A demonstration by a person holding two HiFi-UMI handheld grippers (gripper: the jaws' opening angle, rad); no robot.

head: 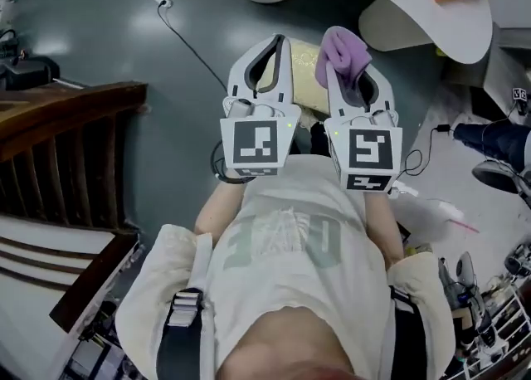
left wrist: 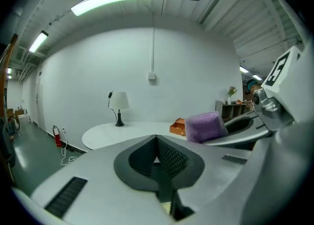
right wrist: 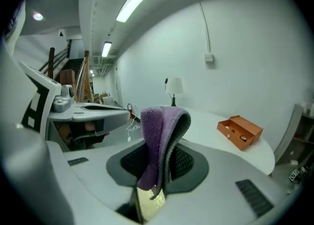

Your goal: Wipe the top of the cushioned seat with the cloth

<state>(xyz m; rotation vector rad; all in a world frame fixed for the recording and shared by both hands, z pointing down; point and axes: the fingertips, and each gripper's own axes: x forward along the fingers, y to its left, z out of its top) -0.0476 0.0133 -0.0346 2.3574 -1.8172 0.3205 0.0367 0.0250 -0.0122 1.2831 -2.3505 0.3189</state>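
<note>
I'm pinching the purple cloth [right wrist: 162, 121] in the right gripper [right wrist: 164, 143], jaws clamped on its fold. The left gripper [left wrist: 157, 139] is sitting closed on nothing. The cushioned seat [head: 304, 71] is peeking out below, between both grippers, so I'd say the right one's nearer.

The head view looks steeply down, from near, on the left gripper [head: 278, 42] and the right gripper [head: 353, 67] at frame centre. Each gripper view looks level along its own jaws. Both show the white table [left wrist: 113, 135], the lamp [left wrist: 118, 103] and the orange box [left wrist: 177, 126]; the left one shows also the cloth [left wrist: 205, 126].
</note>
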